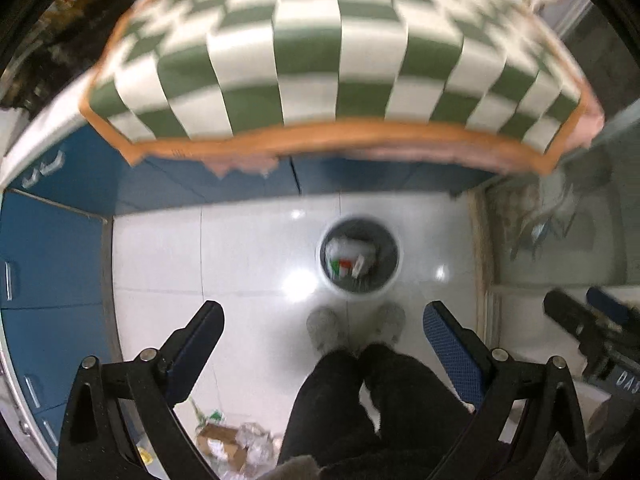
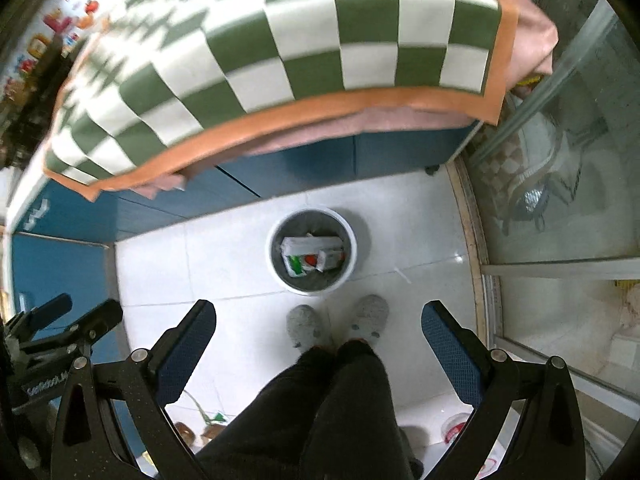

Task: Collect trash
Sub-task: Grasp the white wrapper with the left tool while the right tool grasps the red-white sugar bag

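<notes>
A round white trash bin with a grey liner stands on the white tiled floor in front of the blue cabinet; it also shows in the right wrist view. White wrappers with green and red print lie inside it. My left gripper is open and empty, high above the floor. My right gripper is open and empty, also high up, and shows at the right edge of the left wrist view. The left gripper shows at the left edge of the right wrist view.
A table with a green-and-white checked cloth stands beyond the bin. Blue cabinets line the left. A glass sliding door is on the right. The person's slippered feet stand before the bin. Loose trash lies behind the feet.
</notes>
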`<state>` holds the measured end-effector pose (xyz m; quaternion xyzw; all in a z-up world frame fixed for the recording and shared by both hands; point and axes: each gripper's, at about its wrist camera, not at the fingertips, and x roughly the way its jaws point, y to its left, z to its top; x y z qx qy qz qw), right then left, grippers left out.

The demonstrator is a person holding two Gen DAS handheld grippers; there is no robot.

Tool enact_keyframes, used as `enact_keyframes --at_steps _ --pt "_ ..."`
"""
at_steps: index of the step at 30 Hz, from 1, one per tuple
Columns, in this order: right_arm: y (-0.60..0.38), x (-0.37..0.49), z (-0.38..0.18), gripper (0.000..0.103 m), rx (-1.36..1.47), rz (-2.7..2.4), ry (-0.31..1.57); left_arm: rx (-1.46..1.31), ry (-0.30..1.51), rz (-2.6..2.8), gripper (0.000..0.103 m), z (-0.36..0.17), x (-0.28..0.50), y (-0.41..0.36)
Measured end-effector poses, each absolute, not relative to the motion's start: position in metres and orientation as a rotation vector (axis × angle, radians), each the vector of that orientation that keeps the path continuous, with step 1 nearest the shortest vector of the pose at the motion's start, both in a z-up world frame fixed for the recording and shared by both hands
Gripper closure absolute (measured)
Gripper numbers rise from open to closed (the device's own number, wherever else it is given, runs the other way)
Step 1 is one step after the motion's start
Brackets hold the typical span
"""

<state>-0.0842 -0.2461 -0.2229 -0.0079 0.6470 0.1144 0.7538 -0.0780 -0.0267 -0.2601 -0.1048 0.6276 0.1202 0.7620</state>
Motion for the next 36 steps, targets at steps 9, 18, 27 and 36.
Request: enact_keyframes --at_steps 9,18,27,36 --pt "-0.225 -0.012 -0.144 0.0 0.125 0.296 1.259 -0.302 1.132 0.383 0.001 -0.178 0.011 0.04" --pt "-0.204 0.146 -0.133 0.0 0.163 0.331 1.243 -0.381 1.117 0.458 0.002 -0.176 0.143 0.081" --pt "-0.165 0.387 -0.192 0.0 0.171 0.35 1.328 -0.495 1.291 0.465 0.013 -0.263 0.316 0.102" --pt "-0.092 0.539 -0.246 0.005 0.243 0.428 1.342 -0.424 1.25 0.553 0.083 -0.274 0.361 0.104"
